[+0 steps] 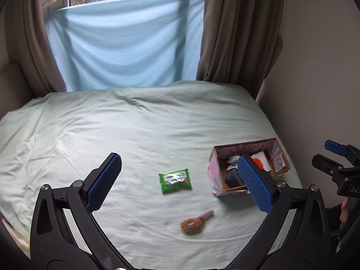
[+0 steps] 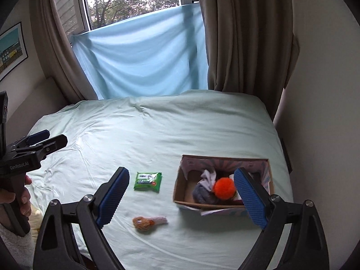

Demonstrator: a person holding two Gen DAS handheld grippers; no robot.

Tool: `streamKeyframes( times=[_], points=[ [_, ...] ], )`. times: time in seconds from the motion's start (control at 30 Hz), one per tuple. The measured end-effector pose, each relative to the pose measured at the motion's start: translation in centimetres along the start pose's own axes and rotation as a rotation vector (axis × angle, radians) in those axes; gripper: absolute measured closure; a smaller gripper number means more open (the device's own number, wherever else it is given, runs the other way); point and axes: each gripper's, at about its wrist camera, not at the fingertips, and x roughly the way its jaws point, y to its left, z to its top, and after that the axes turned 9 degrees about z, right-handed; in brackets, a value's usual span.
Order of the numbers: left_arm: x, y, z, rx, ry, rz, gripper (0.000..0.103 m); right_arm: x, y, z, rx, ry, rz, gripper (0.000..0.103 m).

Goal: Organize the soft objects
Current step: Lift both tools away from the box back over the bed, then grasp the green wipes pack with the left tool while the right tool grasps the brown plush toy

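Note:
A green wipes pack [image 1: 175, 180] [image 2: 147, 181] lies on the pale green bed. Nearer the front lies a small brown plush toy with a pink handle [image 1: 195, 223] [image 2: 148, 222]. To the right stands an open cardboard box [image 1: 218, 153] [image 2: 180, 193] holding an orange pompom [image 2: 224, 188], white cloth and a grey soft item [image 2: 202, 194]. My left gripper [image 1: 178, 183] hangs open above the bed, nothing between its blue pads. My right gripper [image 2: 181, 199] is open too and empty, high over the box's left side.
The bed sheet [image 1: 112, 130] is wrinkled and wide, free to the left and back. A blue cloth [image 1: 123, 45] hangs over the window between brown curtains [image 1: 236, 29]. A wall runs along the bed's right side. A hand [image 2: 22, 198] holds the left gripper's handle.

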Motion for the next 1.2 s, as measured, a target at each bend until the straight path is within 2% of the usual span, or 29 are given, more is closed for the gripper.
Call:
streamKeyframes(
  times=[0.27, 0.53, 0.7, 0.87, 1.2],
  points=[
    [1.9, 5.3, -0.6, 0.094, 0.018, -0.109, 0.0, 2.5, 5.0, -2.9, 0.124, 0.031, -0.055, 0.01],
    [7.3, 7.8, -1.6, 0.224, 0.1, -0.228, 0.0, 6.8, 7.7, -6.7, 0.318, 0.06, -0.101, 0.01],
    [12.1, 6.7, -2.7, 0.34, 0.146, -0.27, 0.0, 11.1, 8.1, -9.4, 0.405, 0.13, -0.113, 0.01],
    [17.3, 5.1, -3.9, 0.411, 0.197, -0.307, 0.0, 15.7, 8.1, -12.0, 0.433, 0.192, -0.129, 0.01],
    [27.9, 0.1, -7.4, 0.6, 0.297, -0.364, 0.001, 23.6, 6.2, -17.1, 0.593, 0.287, -0.141, 0.01]
  ],
)
